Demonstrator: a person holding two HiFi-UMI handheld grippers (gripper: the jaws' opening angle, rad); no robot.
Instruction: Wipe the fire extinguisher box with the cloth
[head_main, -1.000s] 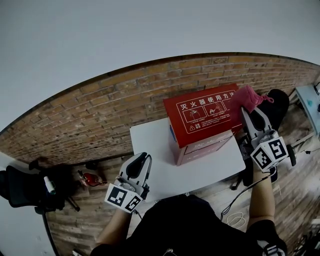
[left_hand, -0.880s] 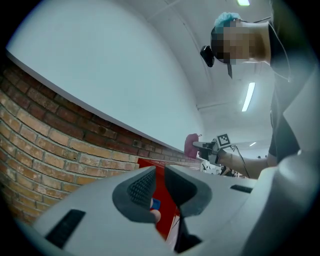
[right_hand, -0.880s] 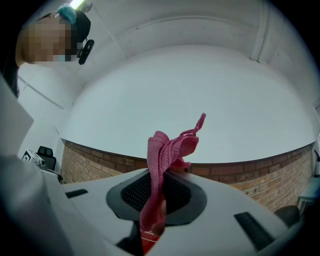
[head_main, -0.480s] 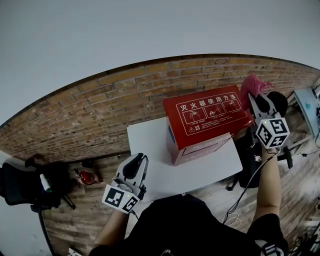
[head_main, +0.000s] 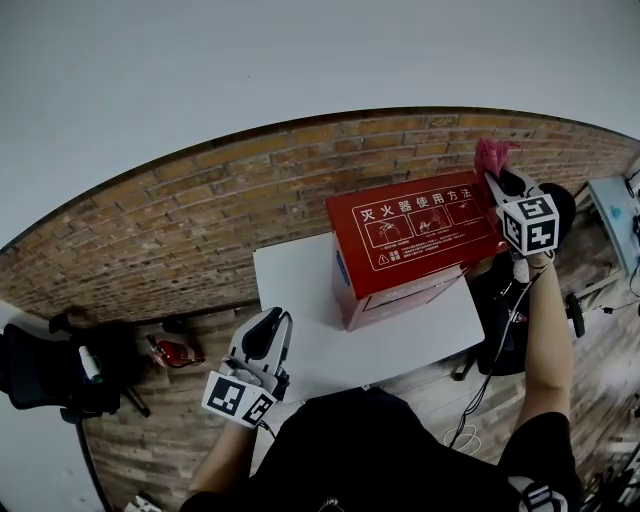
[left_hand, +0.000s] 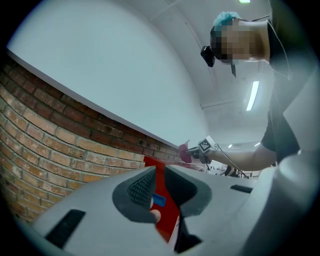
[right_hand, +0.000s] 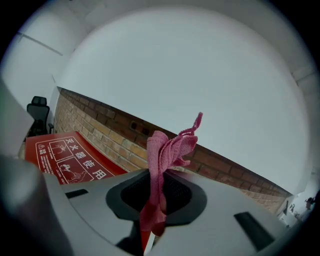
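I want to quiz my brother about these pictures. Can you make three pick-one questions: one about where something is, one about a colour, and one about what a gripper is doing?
1. Where does the fire extinguisher box stand?
A: on the floor
B: on the white table
C: on a chair

2. What colour is the cloth?
A: pink
B: blue
C: green

3. How is the left gripper?
A: shut on the cloth
B: shut on the box
C: open, with nothing between its jaws

Answers:
1 B: the head view shows the red box sitting on the tabletop.
2 A: it shows pink in the right gripper, which is shut on it.
3 C: the left gripper view shows a gap between the jaws, with the box only seen far behind it.
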